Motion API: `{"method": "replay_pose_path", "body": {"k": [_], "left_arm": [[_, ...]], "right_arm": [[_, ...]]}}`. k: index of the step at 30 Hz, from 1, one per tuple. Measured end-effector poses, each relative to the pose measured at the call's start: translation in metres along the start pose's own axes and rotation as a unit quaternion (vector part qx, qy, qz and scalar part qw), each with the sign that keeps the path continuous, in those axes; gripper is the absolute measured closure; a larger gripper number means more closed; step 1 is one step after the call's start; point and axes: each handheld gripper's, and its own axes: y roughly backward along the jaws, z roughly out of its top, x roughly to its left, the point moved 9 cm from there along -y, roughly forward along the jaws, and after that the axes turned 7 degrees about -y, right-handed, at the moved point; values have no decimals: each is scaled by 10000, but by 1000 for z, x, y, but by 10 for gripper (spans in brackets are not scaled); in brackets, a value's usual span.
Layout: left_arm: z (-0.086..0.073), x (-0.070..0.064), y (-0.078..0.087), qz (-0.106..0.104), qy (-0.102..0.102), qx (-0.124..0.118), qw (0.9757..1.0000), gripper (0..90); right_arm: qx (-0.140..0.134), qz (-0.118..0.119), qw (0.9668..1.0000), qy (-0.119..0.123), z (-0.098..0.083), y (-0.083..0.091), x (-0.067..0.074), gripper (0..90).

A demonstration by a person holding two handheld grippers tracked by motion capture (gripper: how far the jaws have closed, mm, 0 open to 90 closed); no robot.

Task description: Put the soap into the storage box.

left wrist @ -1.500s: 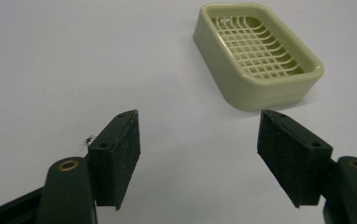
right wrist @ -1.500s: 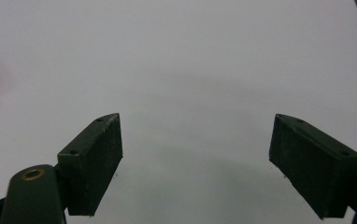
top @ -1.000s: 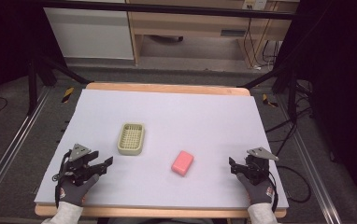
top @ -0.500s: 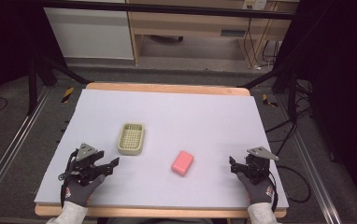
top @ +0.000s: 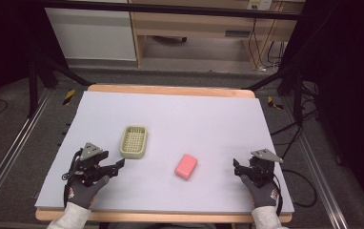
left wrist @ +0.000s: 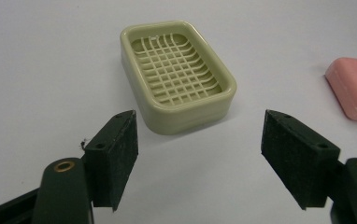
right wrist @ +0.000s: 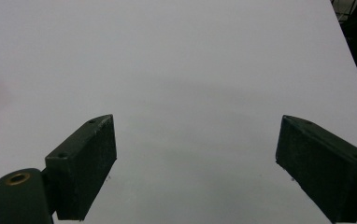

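Pale lavender table (top: pixel 208 114), green soap dish (top: pixel 134 141) just ahead of left gripper (top: pixel 119 165), jaws just opening, empty, pink soap (top: pixel 186 166) nearby, probably untouched, right gripper (top: pixel 236 167) wide, empty.

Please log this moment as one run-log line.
left hand-held gripper: just opening, empty | ahead: pale green plastic soap dish | pink soap bar: untouched

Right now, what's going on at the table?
A person holds a gripper in each hand over a table with a pale sheet on it. The left gripper points at the green soap dish; its jaws have just been opening, stand apart and hold nothing, and the dish lies ahead of them, untouched. The pink soap lies on the sheet, to the right of the dish and apart from it. The right gripper is open over bare sheet near the table's right edge.
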Motion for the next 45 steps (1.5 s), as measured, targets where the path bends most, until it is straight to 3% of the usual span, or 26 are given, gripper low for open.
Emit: {"method": "replay_pose_path", "body": {"k": [11, 23, 29, 45], "left_arm": [[21, -4, 0, -64, -41, -131, 9999, 255], [47, -32, -10, -291, -226, -219, 9991, 243], [51, -42, -18, -345, -252, -208, 9989, 242], [64, -73, -36, -507, -546, -122, 9971, 233]], "right_arm": [[-4, -44, 10000, -60, 3, -1, -3, 122], [-3, -35, 10000, -83, 4, 0, -3, 121], [-28, -48, 9999, -124, 4, 1, -4, 115], [-2, -65, 9999, -94, 4, 1, -4, 104]]}}
